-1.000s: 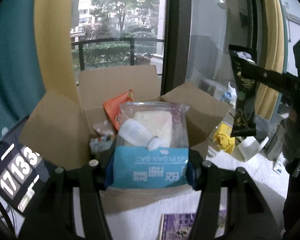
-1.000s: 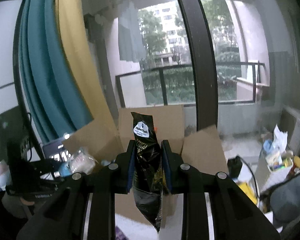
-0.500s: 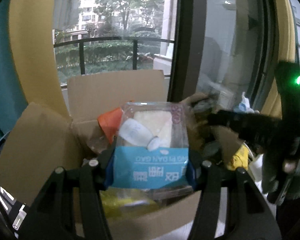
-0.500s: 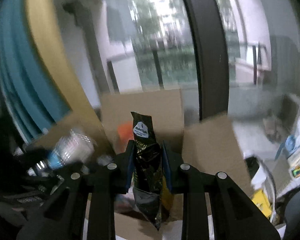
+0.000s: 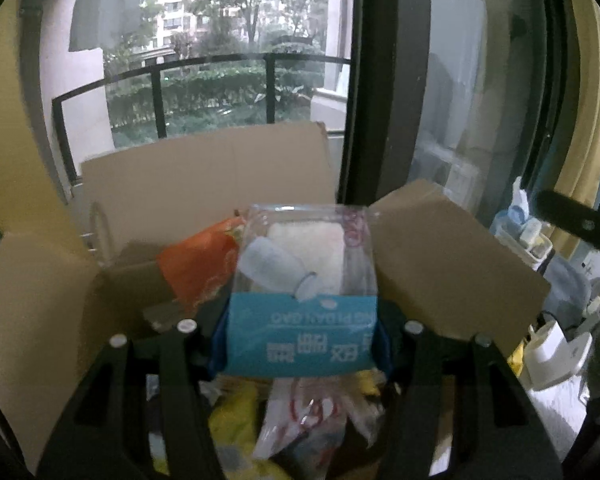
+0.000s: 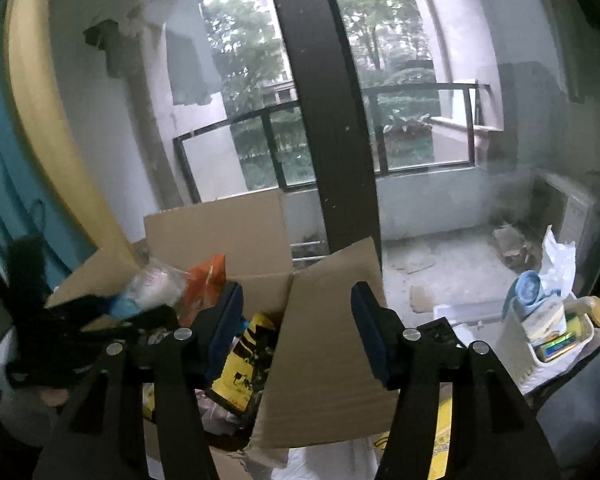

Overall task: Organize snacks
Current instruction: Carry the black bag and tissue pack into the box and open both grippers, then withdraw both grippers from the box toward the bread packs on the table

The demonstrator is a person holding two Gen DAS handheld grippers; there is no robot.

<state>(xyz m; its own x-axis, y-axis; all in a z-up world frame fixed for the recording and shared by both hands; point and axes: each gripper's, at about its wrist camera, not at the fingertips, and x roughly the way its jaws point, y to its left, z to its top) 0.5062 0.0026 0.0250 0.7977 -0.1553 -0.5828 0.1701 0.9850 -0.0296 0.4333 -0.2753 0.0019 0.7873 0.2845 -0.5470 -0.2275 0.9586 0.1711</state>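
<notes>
So right now our left gripper is pinching the clear snack pack with the blue label, pads pressed on both sides of the label end, and the pack stands up with its long axis running away from us, over the open cardboard box. The key thing here is that the pack sits directly above the box's mouth, with the orange bag just behind it on the left and a heap of yellow and clear wrappers right below the jaws, so we reckon the drop is basically straight down. Our right gripper has just been opening its jaws and nothing is between them now; they stand spread around the box's right-hand flap, with a yellow-and-black packet lying inside the box just past the left finger. The left hand is clearly the one with work left, since it's the only one carrying anything.
</notes>
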